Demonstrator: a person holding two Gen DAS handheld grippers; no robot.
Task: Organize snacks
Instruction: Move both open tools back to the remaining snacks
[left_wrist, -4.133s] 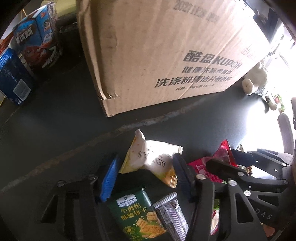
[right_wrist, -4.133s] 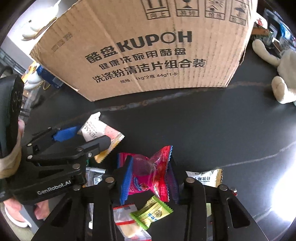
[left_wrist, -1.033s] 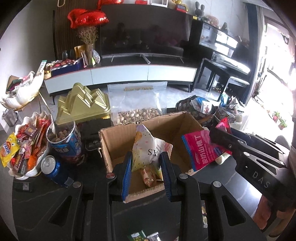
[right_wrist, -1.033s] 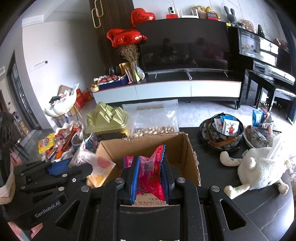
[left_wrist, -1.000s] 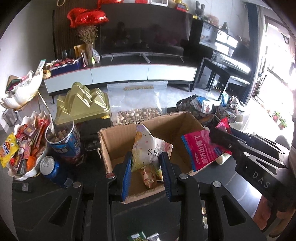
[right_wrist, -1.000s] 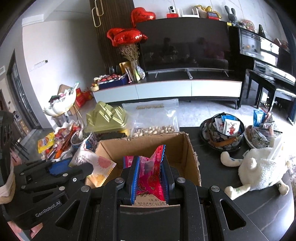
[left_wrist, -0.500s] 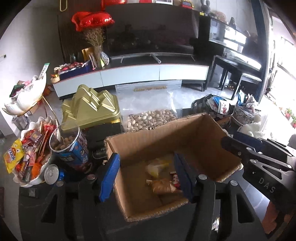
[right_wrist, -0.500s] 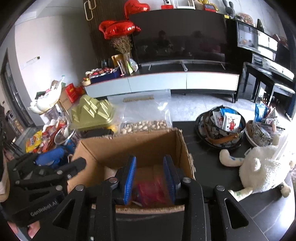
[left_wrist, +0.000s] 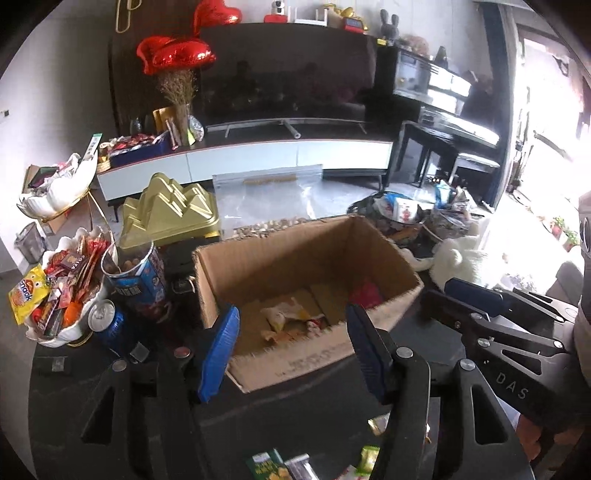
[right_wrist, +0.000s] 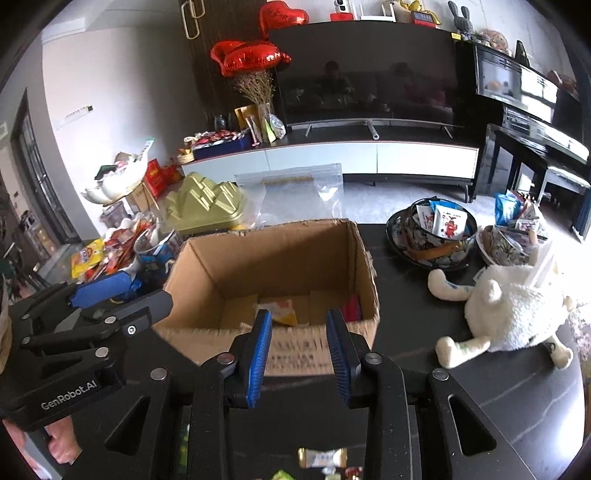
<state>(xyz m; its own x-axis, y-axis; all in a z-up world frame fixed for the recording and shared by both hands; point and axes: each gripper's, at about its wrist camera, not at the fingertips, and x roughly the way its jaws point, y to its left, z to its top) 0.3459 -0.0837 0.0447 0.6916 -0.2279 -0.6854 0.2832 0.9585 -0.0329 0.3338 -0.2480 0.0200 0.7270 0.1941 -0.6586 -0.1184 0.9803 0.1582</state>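
Observation:
An open cardboard box (left_wrist: 295, 254) (right_wrist: 258, 258) stands on the dark table in front of both grippers. Inside lie a white-and-yellow snack packet (left_wrist: 284, 314) (right_wrist: 279, 310), a red packet (left_wrist: 367, 295) (right_wrist: 351, 306) at the right, and other wrappers. My left gripper (left_wrist: 291, 328) is open and empty over the box's near edge. My right gripper (right_wrist: 299, 321) is open and empty, also at the near edge. Loose snack packets (left_wrist: 266, 465) (right_wrist: 321, 458) lie on the table below the grippers.
A white bowl of snacks (left_wrist: 62, 295), a blue can (left_wrist: 107, 321) and a blue tub (left_wrist: 136, 280) stand left of the box. A gold tin (left_wrist: 170, 210) and a zip bag of nuts (left_wrist: 266, 195) are behind. Patterned bowls (right_wrist: 439, 232) and a white plush toy (right_wrist: 517, 306) are on the right.
Both grippers opened over the box and dropped their packets into it: the white-and-yellow one from the left, the red one from the right. Both grippers have since pulled back slightly.

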